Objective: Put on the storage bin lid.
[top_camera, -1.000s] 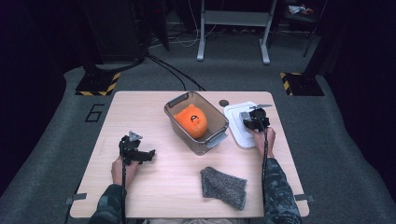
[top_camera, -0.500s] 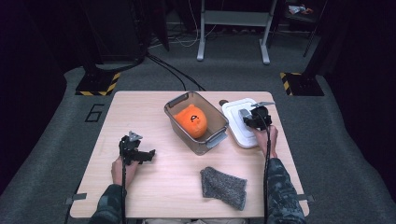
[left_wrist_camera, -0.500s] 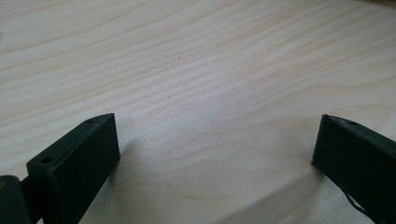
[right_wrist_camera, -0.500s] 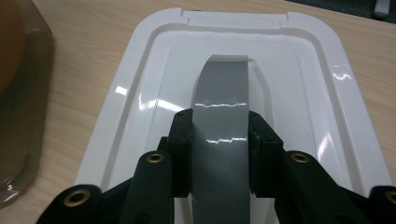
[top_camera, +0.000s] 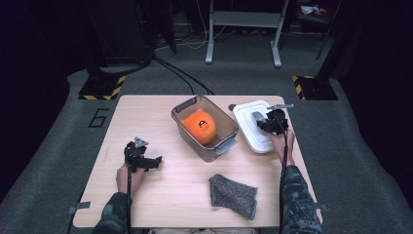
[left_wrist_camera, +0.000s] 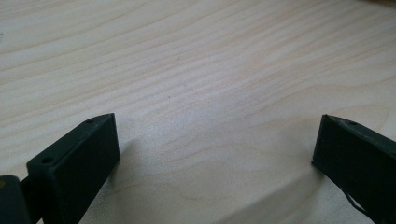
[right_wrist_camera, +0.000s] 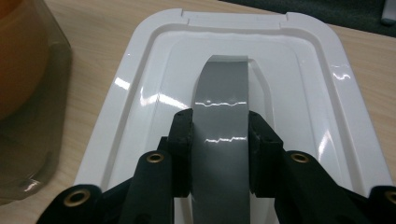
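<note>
A white box lid [top_camera: 247, 120] with a grey strap handle [right_wrist_camera: 219, 93] is at the table's right side. My right gripper [top_camera: 267, 123] is shut on that handle, its pads [right_wrist_camera: 183, 135] pressing both sides of the strap. Left of the lid stands a clear bin [top_camera: 223, 146] with an orange soft toy [top_camera: 198, 126] inside. The bin's wall [right_wrist_camera: 44, 121] appears at the left of the right gripper view. My left gripper [top_camera: 154, 162] rests low over the bare wood at the front left. It [left_wrist_camera: 215, 140] is open with nothing between its jaws.
A grey knitted cloth [top_camera: 233, 195] lies near the front edge, right of centre. A small dark object [top_camera: 232, 106] sits on the wooden table [top_camera: 146, 122] by the lid's far left corner. Beyond the table are grey floor, stand legs and cables.
The right gripper has risen a little with the lid's handle still in its grip. The left gripper has stayed where it was.
</note>
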The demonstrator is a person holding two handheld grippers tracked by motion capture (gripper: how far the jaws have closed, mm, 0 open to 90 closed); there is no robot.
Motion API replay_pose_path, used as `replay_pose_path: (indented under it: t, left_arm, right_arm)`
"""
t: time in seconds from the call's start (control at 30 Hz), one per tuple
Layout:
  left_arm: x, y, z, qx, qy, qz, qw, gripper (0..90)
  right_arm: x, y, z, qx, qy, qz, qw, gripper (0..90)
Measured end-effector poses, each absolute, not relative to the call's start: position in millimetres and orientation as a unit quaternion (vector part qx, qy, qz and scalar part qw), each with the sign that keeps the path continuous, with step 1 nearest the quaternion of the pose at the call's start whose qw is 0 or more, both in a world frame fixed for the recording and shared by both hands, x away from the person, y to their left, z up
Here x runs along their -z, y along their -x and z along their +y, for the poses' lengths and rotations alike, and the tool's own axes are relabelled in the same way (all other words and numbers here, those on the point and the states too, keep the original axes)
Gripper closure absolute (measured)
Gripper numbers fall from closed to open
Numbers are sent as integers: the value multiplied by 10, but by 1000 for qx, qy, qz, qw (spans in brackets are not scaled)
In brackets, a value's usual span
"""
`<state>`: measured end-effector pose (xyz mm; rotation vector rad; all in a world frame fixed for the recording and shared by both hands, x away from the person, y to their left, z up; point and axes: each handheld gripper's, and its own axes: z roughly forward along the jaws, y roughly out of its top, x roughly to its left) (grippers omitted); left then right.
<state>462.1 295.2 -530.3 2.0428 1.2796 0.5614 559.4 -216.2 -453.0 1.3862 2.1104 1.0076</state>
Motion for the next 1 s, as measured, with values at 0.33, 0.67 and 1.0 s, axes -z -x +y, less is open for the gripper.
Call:
replay_pose_path:
  t: [0.33, 0.67, 1.0]
  left_arm:
    - [5303, -4618, 2950, -213, -780, 488, 328, 1]
    - [5303, -4619, 2950, -213, -780, 488, 328, 1]
    - [5303, -4619, 2950, -213, -780, 488, 327, 1]
  right_arm:
    - [4250, -5574, -2237, -377, -492, 754, 217, 671]
    - [3945, -5601, -2174, -383, -477, 757, 229, 671]
    - [3750, -5585, -2133, -390, -465, 760, 234, 671]
